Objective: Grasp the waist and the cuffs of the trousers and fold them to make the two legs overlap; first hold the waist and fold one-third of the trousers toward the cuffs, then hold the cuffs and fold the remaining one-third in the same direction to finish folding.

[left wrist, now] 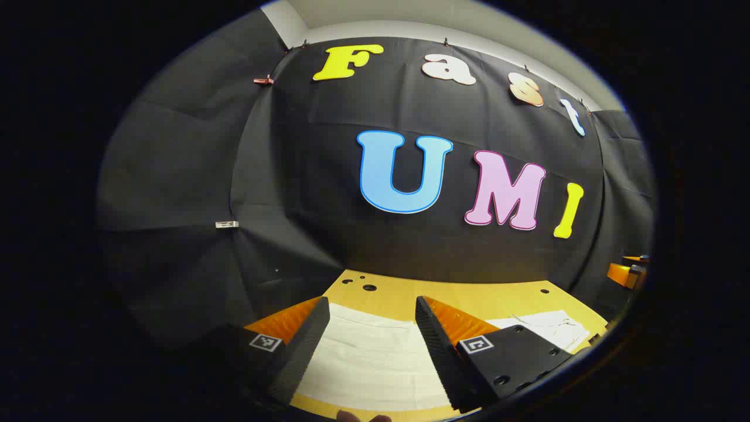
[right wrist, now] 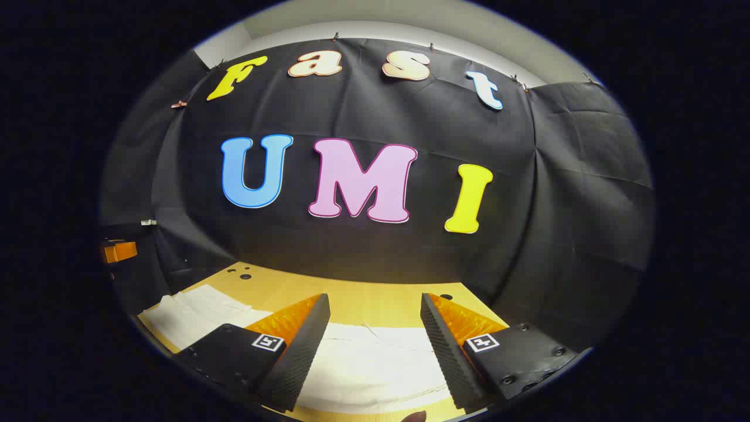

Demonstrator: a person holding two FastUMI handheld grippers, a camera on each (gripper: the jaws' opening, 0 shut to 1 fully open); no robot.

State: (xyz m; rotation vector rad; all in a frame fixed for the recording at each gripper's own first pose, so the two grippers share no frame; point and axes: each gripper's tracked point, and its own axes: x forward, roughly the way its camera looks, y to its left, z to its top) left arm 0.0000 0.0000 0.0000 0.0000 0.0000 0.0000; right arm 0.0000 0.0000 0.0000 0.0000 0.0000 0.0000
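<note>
Below, white cloth trousers [left wrist: 375, 357] lie flat on the yellow wooden table [left wrist: 404, 296], reaching from 6 o'clock toward 3 o'clock in the left gripper view. Left gripper [left wrist: 371, 319] hangs over them, fingers spread, pinching nothing. Right gripper [right wrist: 375, 316] is likewise spread above the white fabric [right wrist: 369, 357] at 6 o'clock.

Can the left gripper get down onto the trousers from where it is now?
Probably yes. The left gripper is open, and the white trousers lie flat on the table right between and below its fingers, with nothing lying on the cloth there. It is not gripping the fabric yet.
</note>
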